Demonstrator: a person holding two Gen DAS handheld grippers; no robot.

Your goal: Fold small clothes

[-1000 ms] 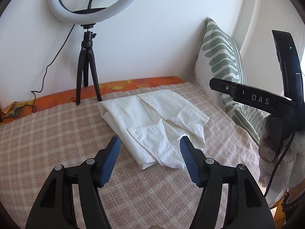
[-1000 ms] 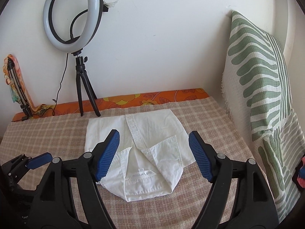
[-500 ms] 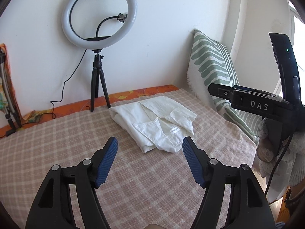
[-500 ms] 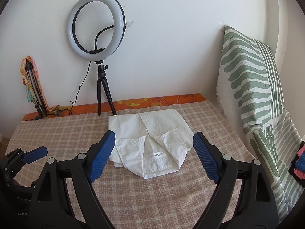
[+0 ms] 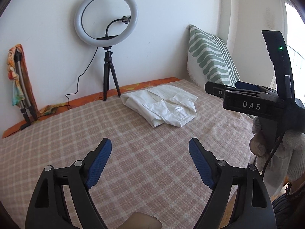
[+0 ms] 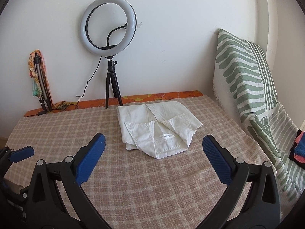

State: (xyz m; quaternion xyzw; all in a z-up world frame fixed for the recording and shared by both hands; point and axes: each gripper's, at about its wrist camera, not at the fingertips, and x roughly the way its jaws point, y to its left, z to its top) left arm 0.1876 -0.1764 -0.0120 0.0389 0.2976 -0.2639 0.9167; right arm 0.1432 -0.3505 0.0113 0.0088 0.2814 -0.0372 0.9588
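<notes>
**White cotton, folded but loose**

Shirt (image 6: 157,127) mid-bed (image 6: 57,131), near the ring light (image 6: 108,25). Left gripper (image 5: 150,152) and right gripper (image 6: 152,148) both agape, empty, well clear. Risk: springing flaps, collar unfolding if nudged or snagged.

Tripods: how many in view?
2. The black tripod stands by the back wall holding the ring light, just behind the folded white shirt. A folded tripod leans against the wall at far left, cloth draped on it.
</notes>
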